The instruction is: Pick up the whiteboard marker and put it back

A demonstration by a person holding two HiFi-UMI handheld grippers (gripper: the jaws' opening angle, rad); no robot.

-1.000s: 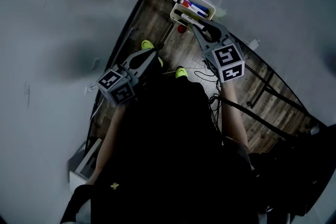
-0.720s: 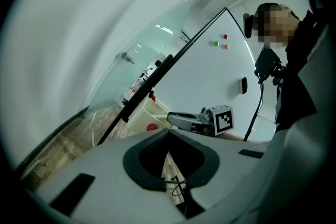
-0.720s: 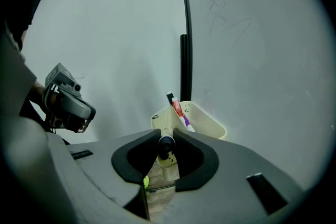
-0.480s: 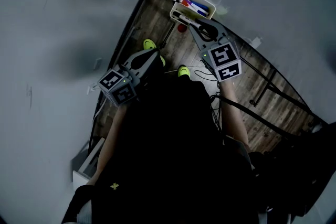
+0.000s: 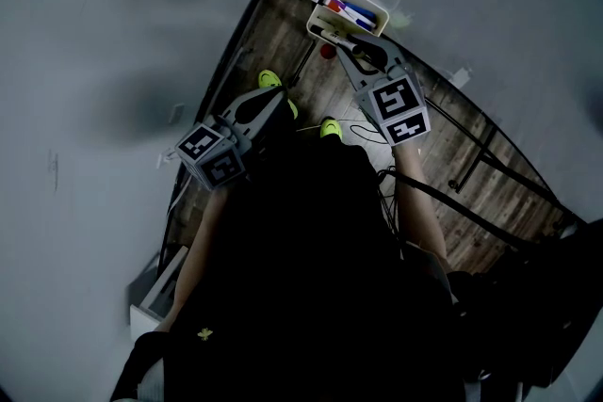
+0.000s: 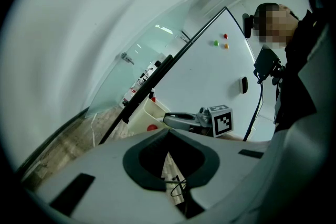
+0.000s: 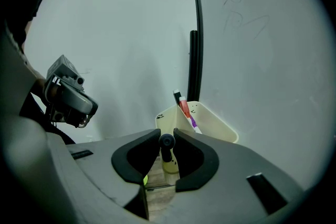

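— What did the right gripper have?
— Its jaws were clamped on the black whiteboard marker, which showed end-on between the pads.
— And the way ahead of it?
— The cream holder sat just ahead, slightly to the right, its near rim close beyond the marker. Red and purple markers leaned in its far left corner; the right side lay open. The board's black edge rose right behind it.
— The left gripper?
— Jaws together on nothing, well off to the left.
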